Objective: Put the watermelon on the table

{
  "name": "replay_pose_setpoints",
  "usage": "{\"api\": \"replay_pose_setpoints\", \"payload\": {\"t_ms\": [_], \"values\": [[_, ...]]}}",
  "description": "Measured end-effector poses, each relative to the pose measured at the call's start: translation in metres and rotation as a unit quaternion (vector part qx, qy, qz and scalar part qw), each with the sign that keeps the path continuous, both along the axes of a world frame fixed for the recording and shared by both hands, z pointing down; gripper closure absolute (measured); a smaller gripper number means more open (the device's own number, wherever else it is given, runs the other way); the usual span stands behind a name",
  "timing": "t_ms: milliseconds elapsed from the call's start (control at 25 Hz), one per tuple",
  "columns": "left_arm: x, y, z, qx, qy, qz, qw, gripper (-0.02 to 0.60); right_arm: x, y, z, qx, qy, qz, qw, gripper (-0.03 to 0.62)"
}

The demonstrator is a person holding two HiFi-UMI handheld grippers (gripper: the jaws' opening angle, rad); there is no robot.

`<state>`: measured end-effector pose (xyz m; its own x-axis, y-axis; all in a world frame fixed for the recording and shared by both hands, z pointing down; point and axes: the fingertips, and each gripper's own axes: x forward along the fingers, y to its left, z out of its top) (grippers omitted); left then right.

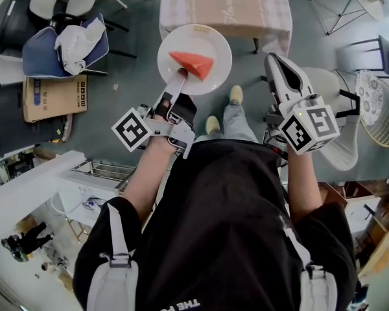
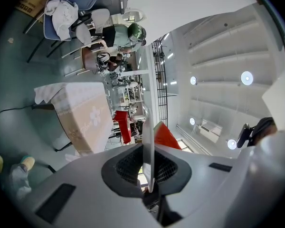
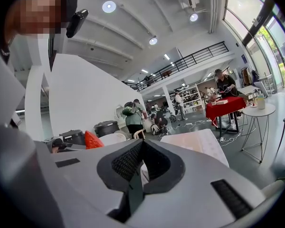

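A red wedge of watermelon (image 1: 193, 63) lies on a round white plate (image 1: 214, 44). My left gripper (image 1: 179, 76) is shut on the plate's near rim and holds it level above the floor. In the left gripper view the plate (image 2: 148, 146) shows edge-on between the jaws, with the watermelon (image 2: 166, 136) just right of it. The table (image 1: 246, 8), under a beige checked cloth with a flower print, stands just beyond the plate. My right gripper (image 1: 277, 62) hangs to the right of the plate, shut and empty. Its own view shows the watermelon (image 3: 92, 140) at left and the table (image 3: 199, 144) ahead.
A blue chair with a white cloth (image 1: 65, 44) and a cardboard box (image 1: 55, 97) stand at the left. A white wire-frame object (image 1: 376, 109) is at the right and a metal tray (image 1: 107, 170) at lower left. Several people (image 3: 133, 115) are far across the hall.
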<state>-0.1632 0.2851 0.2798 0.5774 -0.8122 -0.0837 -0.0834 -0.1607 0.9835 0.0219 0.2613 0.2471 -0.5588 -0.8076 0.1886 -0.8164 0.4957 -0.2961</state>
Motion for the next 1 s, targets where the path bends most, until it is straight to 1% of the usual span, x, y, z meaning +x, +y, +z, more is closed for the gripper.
{"api": "replay_pose_setpoints", "payload": {"t_ms": [80,440,680,800,880,1000], "values": [[0.003,-0.005,-0.001,0.0,-0.002,0.0,1.0,0.555,0.002,-0.006,0.0,0.004,-0.005,-0.005,1.0,0.58],[0.024,-0.035,0.001,-0.006,-0.003,-0.001,1.0,0.555,0.021,-0.037,0.003,-0.01,-0.004,-0.001,1.0,0.579],[0.046,-0.095,0.009,-0.016,-0.007,-0.013,0.9998,0.555,0.042,-0.104,0.012,-0.016,-0.012,-0.014,1.0,0.58],[0.047,-0.096,0.007,-0.015,-0.005,-0.008,0.9998,0.555,0.042,-0.103,0.013,-0.008,-0.015,-0.018,1.0,0.579],[0.047,-0.096,0.005,-0.013,-0.006,-0.006,0.9999,0.555,0.042,-0.102,0.011,-0.013,-0.014,-0.013,1.0,0.58],[0.052,-0.11,0.006,-0.015,-0.011,-0.004,0.9998,0.555,0.047,-0.116,0.009,-0.015,-0.016,-0.01,1.0,0.58]]}}
